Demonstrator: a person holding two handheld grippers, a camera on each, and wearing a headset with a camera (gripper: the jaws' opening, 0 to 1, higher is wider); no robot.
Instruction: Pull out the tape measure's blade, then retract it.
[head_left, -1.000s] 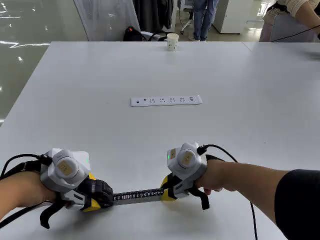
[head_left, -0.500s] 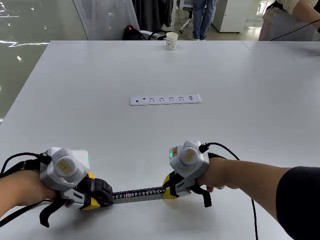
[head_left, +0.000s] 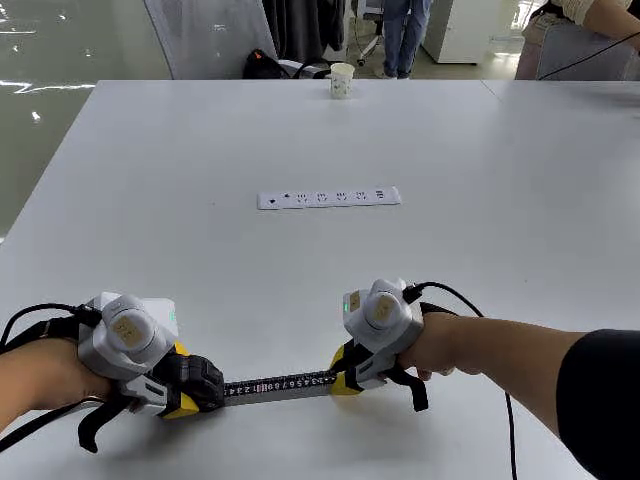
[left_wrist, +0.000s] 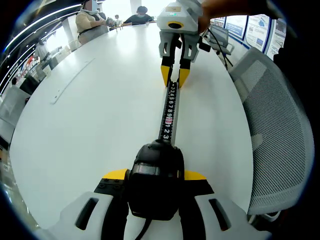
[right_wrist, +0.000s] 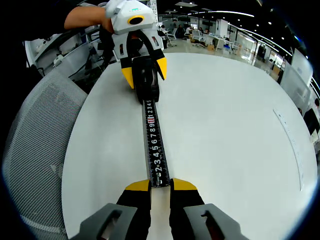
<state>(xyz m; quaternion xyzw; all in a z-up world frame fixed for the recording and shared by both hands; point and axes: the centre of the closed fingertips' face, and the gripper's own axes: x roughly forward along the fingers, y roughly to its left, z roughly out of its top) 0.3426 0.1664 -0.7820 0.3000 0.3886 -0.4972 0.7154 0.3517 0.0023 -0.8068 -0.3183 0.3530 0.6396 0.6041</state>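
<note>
Spanning the gap between the two grippers: the blade's line decides the next move

The tape measure's black case (left_wrist: 156, 187) is held clenched between the yellow-tipped jaws of the left gripper (head_left: 192, 392), low near the front edge of the white table (head_left: 300, 130). From the mouth of the case the blade (right_wrist: 154, 145) is drawn out straight toward the right gripper (right_wrist: 160, 186), whose jaws are closed on the blade's free end. In the head view the blade is seen as a short strip close to the tabletop. Whether it rests on the surface or hangs just above it cannot be told. Its long axis runs from the person's left to right, nearly parallel to the table's front edge.

Only a modest length is judged to be out, so the pulling step is taken to be in hand, with retraction not yet begun. Either way, the coming motion is expected along this same line — away from the case for more blade, back toward it for retraction. The case is anchored by the left hand, and the free end is carried by the right. A sideways drift of the right gripper is judged the main risk, since the blade could be twisted or slipped from the pinch. The power strip (head_left: 328, 198) lies well apart, farther up the table.
</note>
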